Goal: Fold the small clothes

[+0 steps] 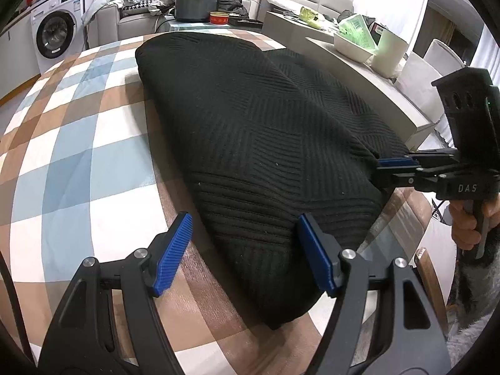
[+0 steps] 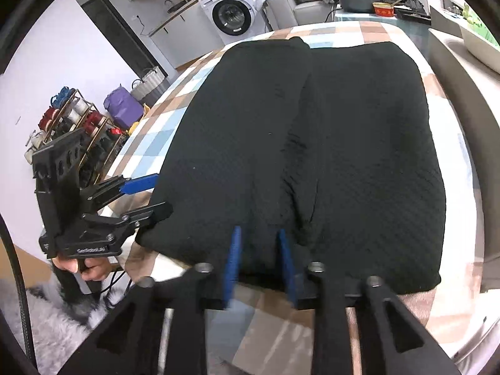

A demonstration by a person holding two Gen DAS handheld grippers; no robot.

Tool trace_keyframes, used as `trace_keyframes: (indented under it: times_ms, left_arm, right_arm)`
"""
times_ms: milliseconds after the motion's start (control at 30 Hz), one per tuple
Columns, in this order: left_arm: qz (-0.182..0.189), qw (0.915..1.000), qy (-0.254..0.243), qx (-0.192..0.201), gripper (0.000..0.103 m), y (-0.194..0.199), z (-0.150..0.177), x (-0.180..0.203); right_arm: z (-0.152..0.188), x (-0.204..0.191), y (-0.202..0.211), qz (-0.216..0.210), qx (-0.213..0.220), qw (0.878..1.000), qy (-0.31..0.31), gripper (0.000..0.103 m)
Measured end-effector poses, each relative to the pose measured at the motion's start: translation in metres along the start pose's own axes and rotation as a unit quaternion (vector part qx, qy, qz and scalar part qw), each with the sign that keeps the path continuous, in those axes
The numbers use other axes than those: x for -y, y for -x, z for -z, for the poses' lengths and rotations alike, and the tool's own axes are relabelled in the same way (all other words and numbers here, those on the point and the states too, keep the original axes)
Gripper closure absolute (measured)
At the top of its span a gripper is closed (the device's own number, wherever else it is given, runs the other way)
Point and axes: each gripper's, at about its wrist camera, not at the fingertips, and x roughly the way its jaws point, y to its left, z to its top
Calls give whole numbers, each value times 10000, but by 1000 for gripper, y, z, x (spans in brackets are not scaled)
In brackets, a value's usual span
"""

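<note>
A black textured knit garment lies flat on the checked tablecloth, with a long crease down its middle. My left gripper stands open at the garment's near left corner. One blue pad is over the cloth and the other over the table. My right gripper is at the near edge, further right. Its blue pads are narrow, with a ridge of black fabric pinched between them, and the cloth puckers toward its tips. A hand holds each handle.
A beige side table with a white basin stands right of the bed-like surface. Behind are a dark pot, a red tin, a sofa with clothes and a washing machine. A rack of spools and a grey rug lie at the left.
</note>
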Motion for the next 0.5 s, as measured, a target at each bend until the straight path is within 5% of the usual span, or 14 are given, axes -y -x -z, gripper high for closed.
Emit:
trace_keyframes:
  times_ms: [133,233,333,500]
  left_arm:
    - [19,10000,15,-14,35,-2,-2,-2]
    - [-8,10000,23,-20,35,-1,-2,-1]
    - [-19,10000,-11,2,35,4,-2,0]
    - [10,10000,-25,83,35,8,-4,0]
  right_arm:
    - [-3,3,-6,-365,82,9991,196,76]
    - [-3,-1,-7,-323,112,9991,242,97]
    - [-6,-15,20,-368,423,9980,305,98]
    - [3,-12,4,521,-143,9980,337,98]
